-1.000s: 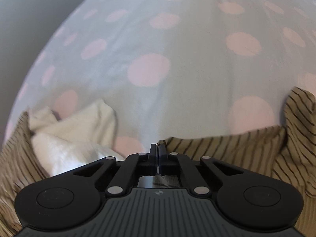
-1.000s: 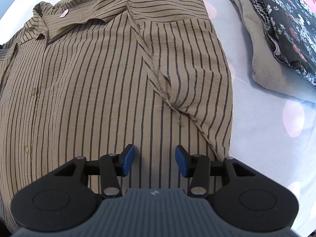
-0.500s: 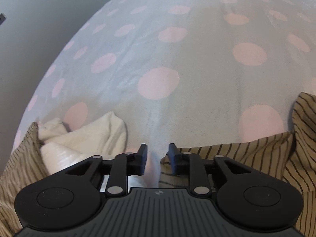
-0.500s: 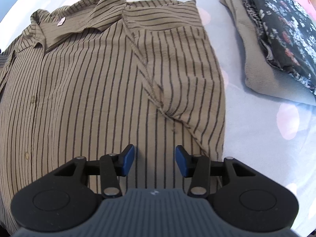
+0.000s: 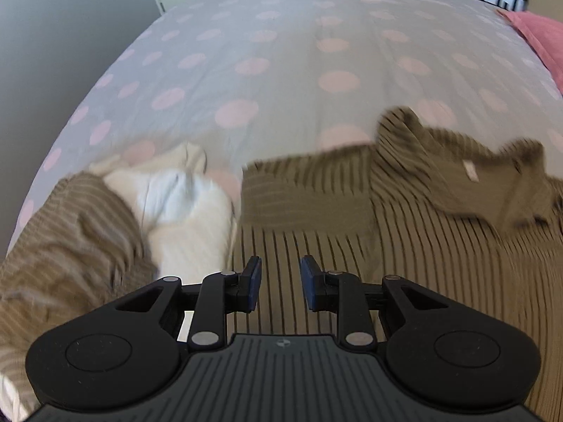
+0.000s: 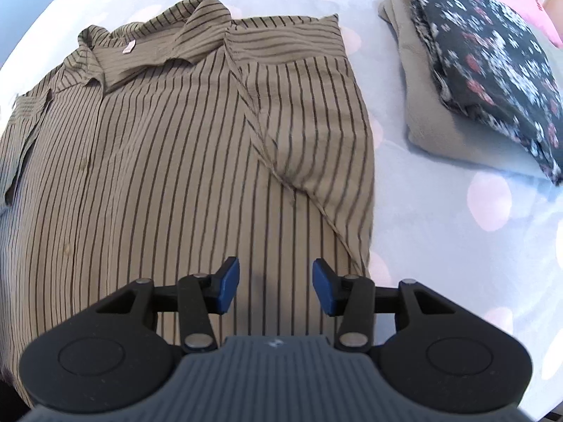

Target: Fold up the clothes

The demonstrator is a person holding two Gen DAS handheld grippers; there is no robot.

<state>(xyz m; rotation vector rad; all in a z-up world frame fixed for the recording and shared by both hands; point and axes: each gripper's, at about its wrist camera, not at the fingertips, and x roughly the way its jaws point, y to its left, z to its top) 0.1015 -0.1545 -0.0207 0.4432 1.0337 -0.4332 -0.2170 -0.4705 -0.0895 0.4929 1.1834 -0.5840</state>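
1. My left gripper (image 5: pixel 278 283): jaws, formerly shut on the striped shirt (image 5: pixel 352 246) edge, now parted and empty.
2. Left view: pulled back and risen; shirt collar (image 5: pixel 492 183) and folded-in sleeve (image 5: pixel 306 193) now visible.
3. Right view: slightly risen; more of the folded pile (image 6: pixel 475 70) visible.

bed (image 5: pixel 281 52), dotted sheet | on it: striped shirt (image 6: pixel 158 176), white garment (image 5: pixel 183 211), folded stack (image 6: pixel 440 105)

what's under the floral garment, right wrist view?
The floral garment lies on a folded grey-beige garment, which rests on the dotted bedsheet. Anything between or beneath them is hidden.
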